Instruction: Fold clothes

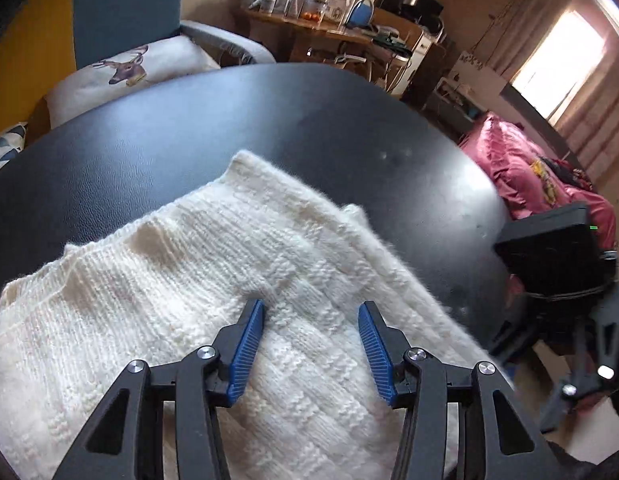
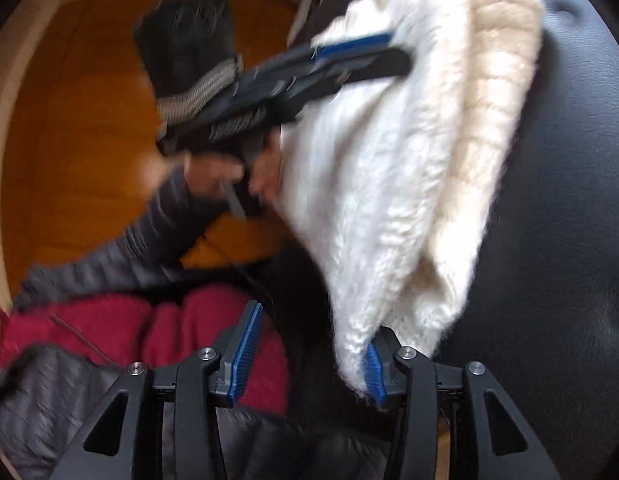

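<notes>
A cream chunky-knit woollen garment (image 1: 213, 280) lies across the lower half of the left wrist view on a round black leather-textured table (image 1: 229, 120), already doubled into at least two layers, with one folded edge running toward the upper middle of the frame. In the right wrist view the same knit (image 2: 409, 184) fills the upper right, its layers stacked and bulging.

The left gripper (image 1: 311, 308) sits at bottom centre of its own view, jaws apart and released, hovering over the knit with nothing pinched between the blue pads. The right gripper (image 2: 313, 336) at the bottom of its view is likewise released; a fuzzy hem drapes against the right-hand pad, but the jaws stand apart.

Judging from this, one fold looks done and freshly let go. Squaring the edges and perhaps a further fold seem to remain.
</notes>
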`<state>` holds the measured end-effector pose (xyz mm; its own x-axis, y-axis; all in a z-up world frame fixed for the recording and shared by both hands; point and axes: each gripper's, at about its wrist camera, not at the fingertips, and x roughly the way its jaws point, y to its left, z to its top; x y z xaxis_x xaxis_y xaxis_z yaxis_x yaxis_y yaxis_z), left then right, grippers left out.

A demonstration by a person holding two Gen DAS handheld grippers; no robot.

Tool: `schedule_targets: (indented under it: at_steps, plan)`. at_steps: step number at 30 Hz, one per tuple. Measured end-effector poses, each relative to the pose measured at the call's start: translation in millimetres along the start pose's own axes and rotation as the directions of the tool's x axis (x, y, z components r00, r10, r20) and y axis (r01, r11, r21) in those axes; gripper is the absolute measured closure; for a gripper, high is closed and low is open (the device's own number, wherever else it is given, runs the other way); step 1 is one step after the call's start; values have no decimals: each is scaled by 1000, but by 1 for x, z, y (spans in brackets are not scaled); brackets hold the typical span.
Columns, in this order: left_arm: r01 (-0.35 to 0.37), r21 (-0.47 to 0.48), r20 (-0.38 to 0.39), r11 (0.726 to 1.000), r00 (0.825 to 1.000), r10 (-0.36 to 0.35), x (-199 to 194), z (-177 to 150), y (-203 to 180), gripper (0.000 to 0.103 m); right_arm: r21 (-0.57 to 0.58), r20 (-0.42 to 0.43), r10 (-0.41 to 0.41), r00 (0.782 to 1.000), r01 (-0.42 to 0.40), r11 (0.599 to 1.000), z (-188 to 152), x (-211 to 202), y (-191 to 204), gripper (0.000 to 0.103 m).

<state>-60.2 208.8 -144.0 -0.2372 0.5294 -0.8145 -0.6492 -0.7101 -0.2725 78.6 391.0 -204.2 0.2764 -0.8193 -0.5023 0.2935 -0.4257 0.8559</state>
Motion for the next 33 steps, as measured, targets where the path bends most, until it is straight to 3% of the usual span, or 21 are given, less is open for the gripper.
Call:
schedule_targets:
  at_steps: [1,3,8,10,12,15,18,19,22,24,26,27,28,29,30,31,33]
  plan:
    - [-11,6,-1,1000,1000,11,3,0,-1,53,19,-17,-45,999,45,999,-1,2,-5,73]
    - [-28,7,-1,1000,1000,28,8,1,-4,53,51,7,-14,1000,13,999,-4,-2,-13,74]
    - [-7,-16,22,1000,1000,7,3,3,-2,53,85,121,-17,992,7,996,-8,-18,-13,70]
    - [26,-54,57,998,998,-23,-11,2,2,53,109,200,-76,977,55,993,-8,-37,-9,62]
    - [44,-88,117,995,993,-33,-29,-3,7,52,137,283,-140,949,105,985,-9,-58,-5,61]
    - [45,-131,188,990,982,-20,-55,-16,18,52,189,458,-262,849,195,962,-9,-98,7,61]
    - [26,-173,201,985,980,9,-65,-32,32,52,253,557,-345,755,241,937,16,-106,12,61]
    - [17,-183,200,983,980,21,-67,-38,35,52,271,561,-371,740,259,927,27,-101,12,61]
    - [-14,-201,206,980,977,57,-73,-54,44,52,307,538,-423,729,298,904,62,-83,6,61]
    - [-21,-209,215,978,974,67,-76,-61,48,52,307,491,-502,712,398,864,80,-65,7,61]
    - [-34,-212,227,977,970,83,-80,-64,52,52,273,453,-598,661,535,799,92,-62,10,85]
    - [-41,-211,233,977,968,90,-81,-65,53,52,256,459,-611,645,562,786,94,-60,19,95]
    - [-42,-216,236,976,967,94,-83,-66,55,52,239,461,-641,613,610,755,95,-57,33,95]
    - [-31,-230,236,973,968,86,-82,-68,57,52,219,447,-705,551,697,683,96,-50,47,95]
    - [-19,-245,236,969,968,79,-81,-69,59,52,197,408,-780,475,788,583,99,-41,53,95]
    - [-12,-259,230,966,970,73,-77,-71,61,50,175,351,-838,417,850,497,101,-30,49,95]
    - [-19,-279,192,960,978,75,-61,-73,64,48,166,286,-887,363,893,419,101,-17,31,95]
